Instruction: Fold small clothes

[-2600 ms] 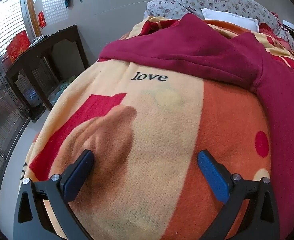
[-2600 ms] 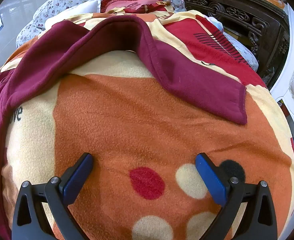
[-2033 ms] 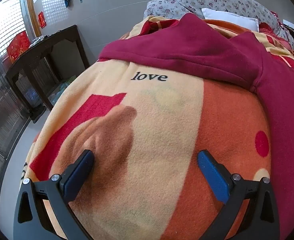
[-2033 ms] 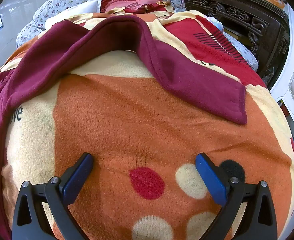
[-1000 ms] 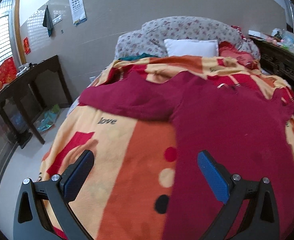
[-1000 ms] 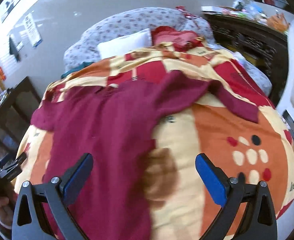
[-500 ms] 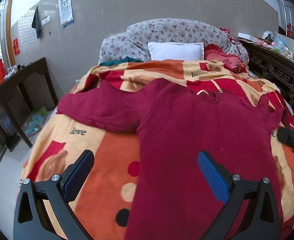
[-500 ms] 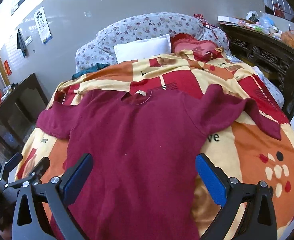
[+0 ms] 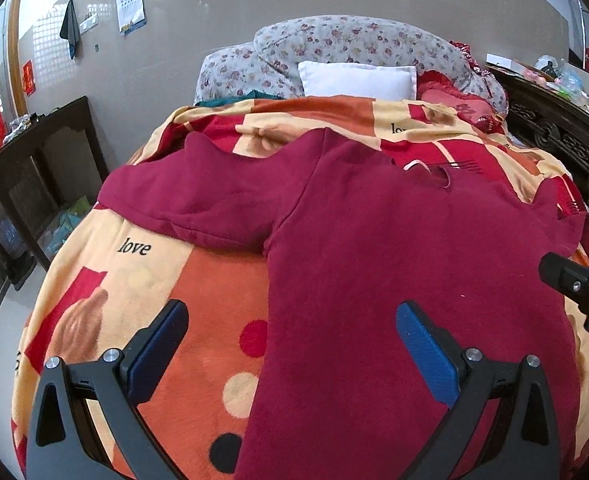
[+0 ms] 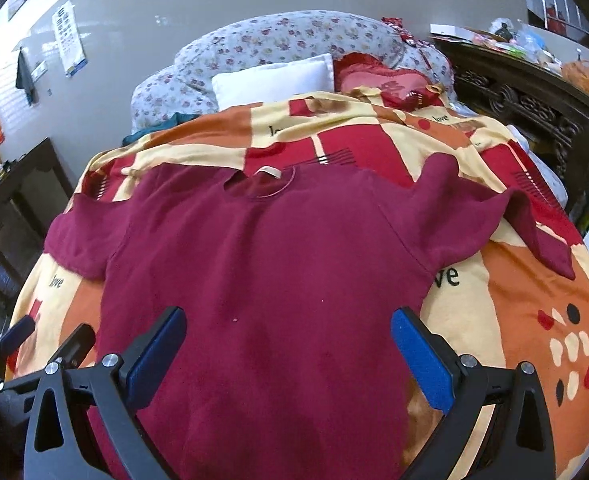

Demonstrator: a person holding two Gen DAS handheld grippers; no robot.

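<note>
A dark red long-sleeved top [image 10: 270, 264] lies spread flat on a patterned orange, red and cream blanket [image 10: 534, 304], collar toward the pillows, sleeves out to both sides. It also shows in the left wrist view [image 9: 394, 264]. My left gripper [image 9: 292, 344] is open and empty above the top's left side near the hem. My right gripper [image 10: 288, 346] is open and empty above the lower middle of the top. The right gripper's tip shows at the right edge of the left wrist view [image 9: 574, 284].
A white pillow [image 10: 274, 80] and floral bedding [image 10: 294, 36] lie at the head of the bed. A dark wooden table [image 9: 34, 168] stands to the left. A carved dark wooden cabinet [image 10: 534, 104] stands to the right.
Both grippers have drawn back and risen from close over the blanket, so the whole top is in view. Both stayed open. In the last half second the left gripper moved closer to the top.
</note>
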